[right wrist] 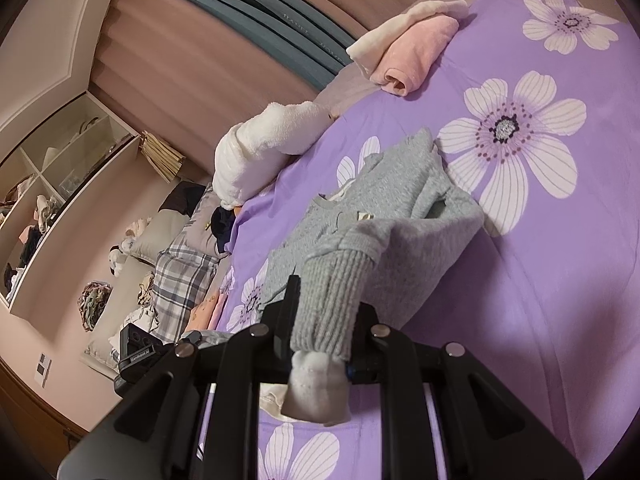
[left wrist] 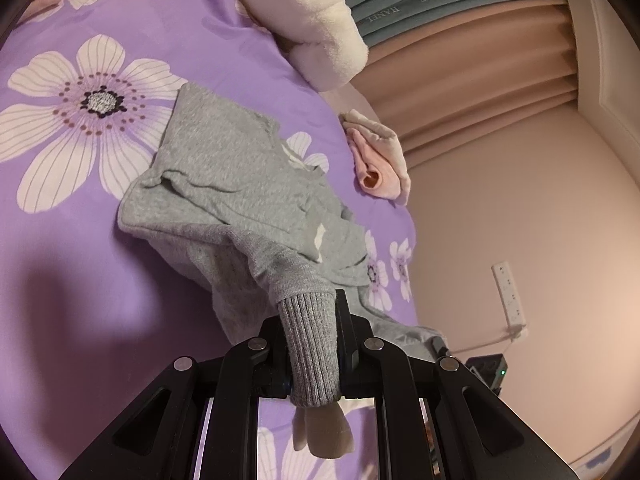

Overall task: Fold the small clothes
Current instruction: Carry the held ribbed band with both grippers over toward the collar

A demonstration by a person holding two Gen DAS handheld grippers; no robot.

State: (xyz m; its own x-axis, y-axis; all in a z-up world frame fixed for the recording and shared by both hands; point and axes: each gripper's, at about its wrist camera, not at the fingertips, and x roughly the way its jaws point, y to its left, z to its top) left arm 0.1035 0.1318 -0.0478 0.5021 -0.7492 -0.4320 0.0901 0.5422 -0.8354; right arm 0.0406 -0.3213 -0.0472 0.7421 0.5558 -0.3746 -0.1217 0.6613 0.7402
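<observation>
Grey knit sweater [left wrist: 240,184] lay on the purple bedspread [left wrist: 80,280], each ribbed cuff pinched by the left gripper [left wrist: 310,344] and right gripper [right wrist: 320,320]; a slack pinch could drop a sleeve and skew the fold.

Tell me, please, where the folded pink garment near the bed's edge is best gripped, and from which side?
Probably at the rolled open end of the pink garment, coming from the near side over the purple bedspread. That end faces the left gripper and offers a thick edge; both grippers are occupied with the grey sweater.
</observation>
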